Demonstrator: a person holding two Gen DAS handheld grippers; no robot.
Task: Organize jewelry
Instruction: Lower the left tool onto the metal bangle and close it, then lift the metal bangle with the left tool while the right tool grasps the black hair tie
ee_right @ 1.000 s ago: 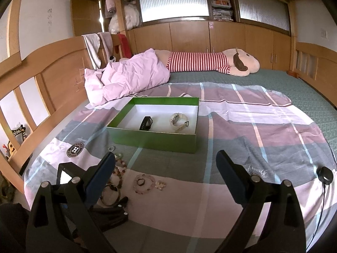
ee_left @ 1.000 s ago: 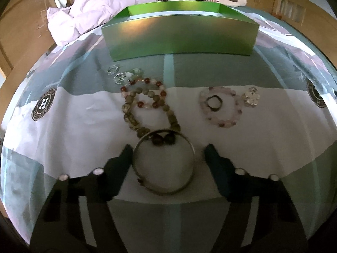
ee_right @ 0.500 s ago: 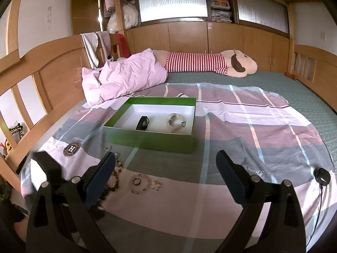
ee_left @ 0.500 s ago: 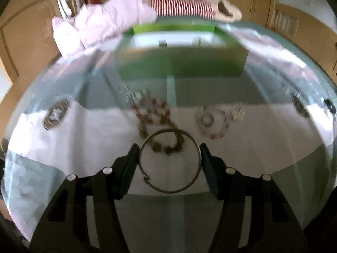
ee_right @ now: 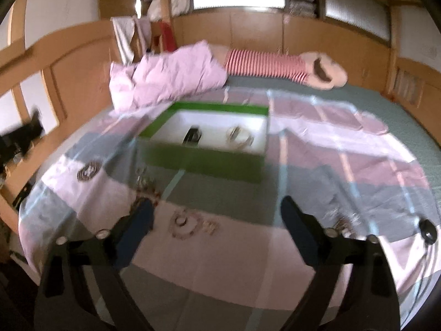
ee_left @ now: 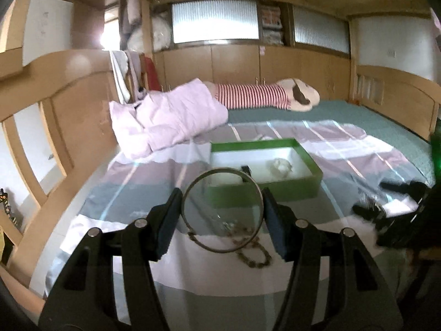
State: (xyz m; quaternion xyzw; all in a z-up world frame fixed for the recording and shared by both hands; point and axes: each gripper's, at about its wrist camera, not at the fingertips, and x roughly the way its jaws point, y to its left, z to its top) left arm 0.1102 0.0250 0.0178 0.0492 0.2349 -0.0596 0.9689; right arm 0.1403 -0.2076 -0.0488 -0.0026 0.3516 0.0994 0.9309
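Bangle (ee_left: 222,210) is pinched across its width in my left gripper (ee_left: 222,215), lifted clear of the bedspread (ee_left: 132,187). Green box (ee_left: 311,165) lies straight ahead and slightly right, open side up. Right gripper (ee_right: 216,220) empty, jaws spread but just closing in, over the pink bead bracelet (ee_right: 185,224). Left carries forward to drop.

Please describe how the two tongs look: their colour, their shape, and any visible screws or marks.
Both tongs are black. The left tongs have two angular, open-framed arms that widen toward the camera, each ending in a flat, dark blue-tinted pad. Round silver screw heads sit on the arms. The right tongs show the same build: black arms, dark blue pads, silver screws. No cables, printed markings or sleeves are visible.
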